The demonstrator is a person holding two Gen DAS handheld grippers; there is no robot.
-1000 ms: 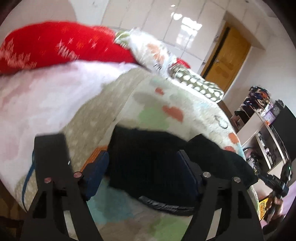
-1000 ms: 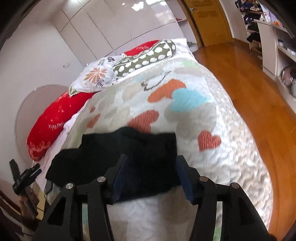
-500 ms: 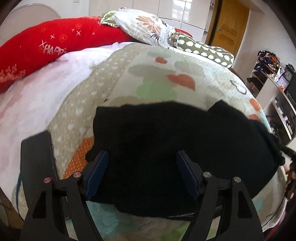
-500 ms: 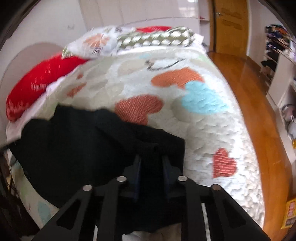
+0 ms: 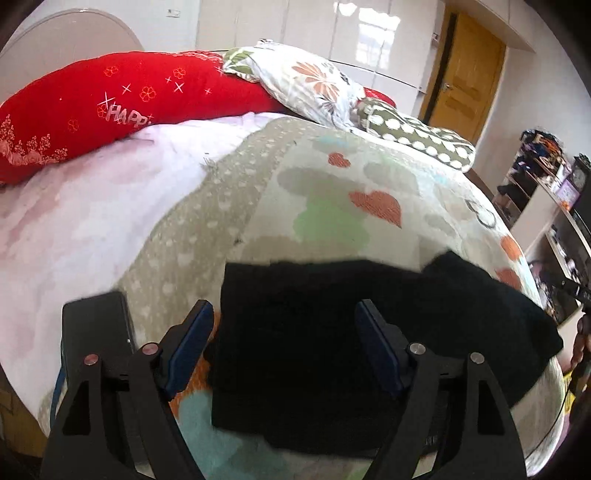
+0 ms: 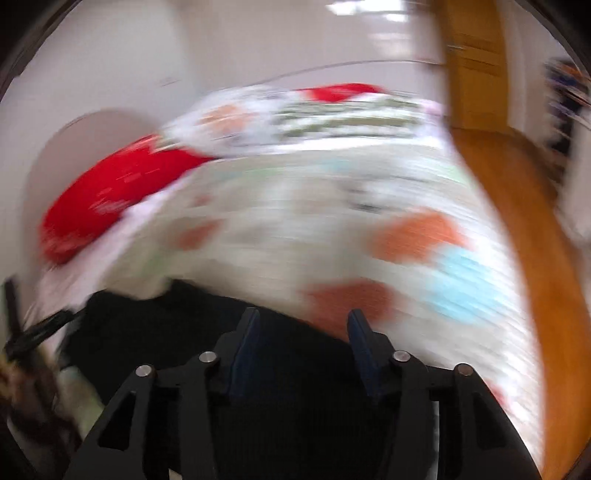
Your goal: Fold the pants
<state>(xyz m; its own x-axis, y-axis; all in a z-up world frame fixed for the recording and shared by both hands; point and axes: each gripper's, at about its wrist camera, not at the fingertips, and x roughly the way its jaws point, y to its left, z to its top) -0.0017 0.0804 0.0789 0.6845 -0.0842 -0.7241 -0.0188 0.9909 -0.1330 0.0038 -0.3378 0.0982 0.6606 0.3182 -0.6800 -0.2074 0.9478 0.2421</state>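
Lying folded on quilt (image 5: pixel 332 206), black pants (image 5: pixel 314 332), both tools open

Heart-print quilt (image 5: pixel 332 206), red pillow (image 5: pixel 110 110) (lettered), floral pillow (image 5: pixel 306 85), wooden door (image 5: pixel 465 77)

1. The pants (image 5: pixel 332 339) are showing as matt black cloth, soft-looking.
2. The quilt (image 5: pixel 332 206) is looking like stitched, puckered cloth.
3. The wardrobe doors (image 5: pixel 295 29) are gleaming glossy and smooth.
4. The door (image 5: pixel 465 74) is appearing as varnished wood.
5. The floor (image 6: pixel 532 236), blurred, is probably showing polished wood.
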